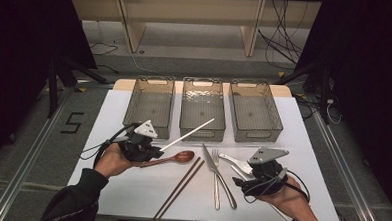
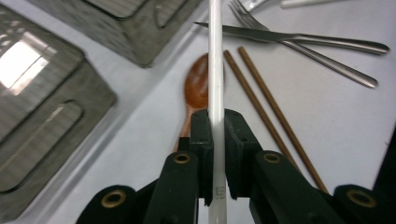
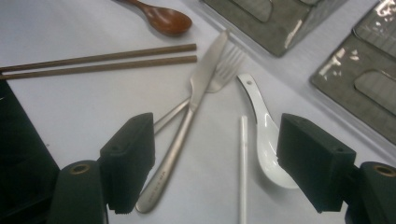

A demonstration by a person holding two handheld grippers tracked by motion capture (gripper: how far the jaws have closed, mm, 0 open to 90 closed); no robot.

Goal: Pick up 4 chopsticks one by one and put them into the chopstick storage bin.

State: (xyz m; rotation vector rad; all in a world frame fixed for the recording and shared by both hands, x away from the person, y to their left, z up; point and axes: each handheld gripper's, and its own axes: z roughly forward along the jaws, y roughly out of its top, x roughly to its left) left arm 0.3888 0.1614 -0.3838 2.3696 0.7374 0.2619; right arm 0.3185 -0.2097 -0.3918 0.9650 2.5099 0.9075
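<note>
High view | 3 bins (image 1: 203,108) | 2 brown chopsticks (image 1: 179,185) | 2 white chopsticks (image 1: 188,134)

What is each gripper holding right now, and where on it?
The left gripper is shut on a white chopstick near one end. The right gripper is open, holding nothing.

Matt white chopstick (image 2: 216,56) (plastic, by the look of it), glossy brown wooden spoon (image 2: 197,86), dull dark wooden chopsticks (image 3: 98,61), polished metal knife (image 3: 187,121) and fork (image 3: 223,70), glazed white ceramic spoon (image 3: 264,126), smoky translucent plastic bins (image 1: 203,103), smooth matt white bench (image 1: 145,188).
</note>
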